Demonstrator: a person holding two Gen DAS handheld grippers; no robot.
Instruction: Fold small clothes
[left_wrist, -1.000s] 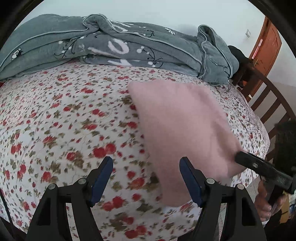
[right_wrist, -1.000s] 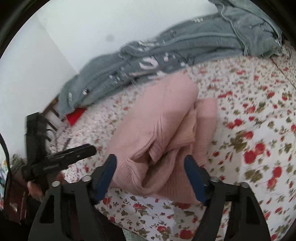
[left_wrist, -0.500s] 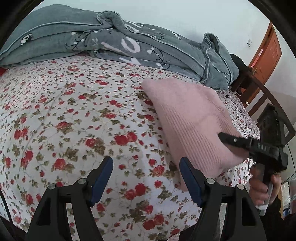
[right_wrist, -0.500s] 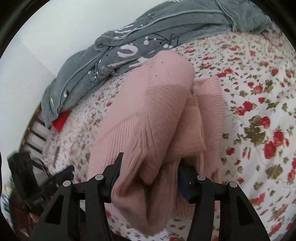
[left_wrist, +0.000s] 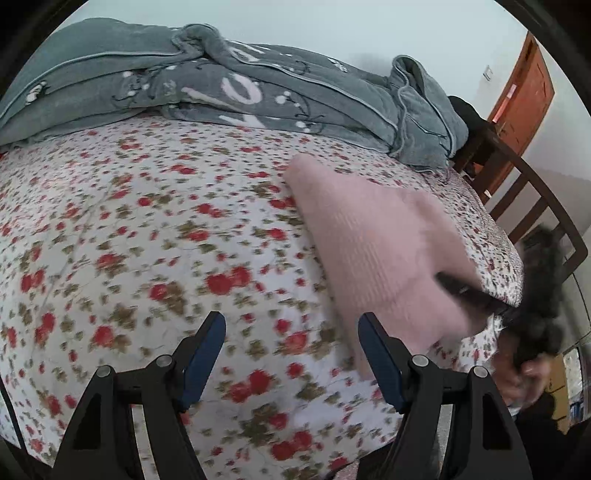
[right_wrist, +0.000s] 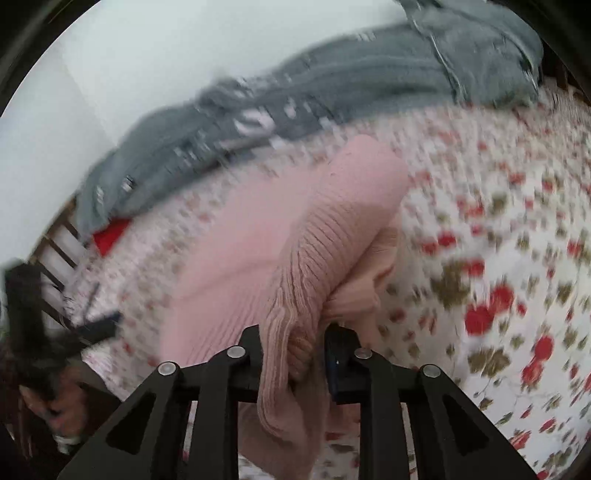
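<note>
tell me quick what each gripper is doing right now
Left gripper: open, holding nothing, above the floral bedsheet.
Right gripper: closed on a fold of the pink ribbed knit sweater.

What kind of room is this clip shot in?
Most likely a home bedroom: a bed under a floral sheet, a grey blanket bunched along the wall, a wooden bed rail and a wooden door.

Home bedroom, floral-sheeted bed (left_wrist: 147, 229), grey blanket (left_wrist: 229, 92), wooden door (left_wrist: 524, 96)
</note>
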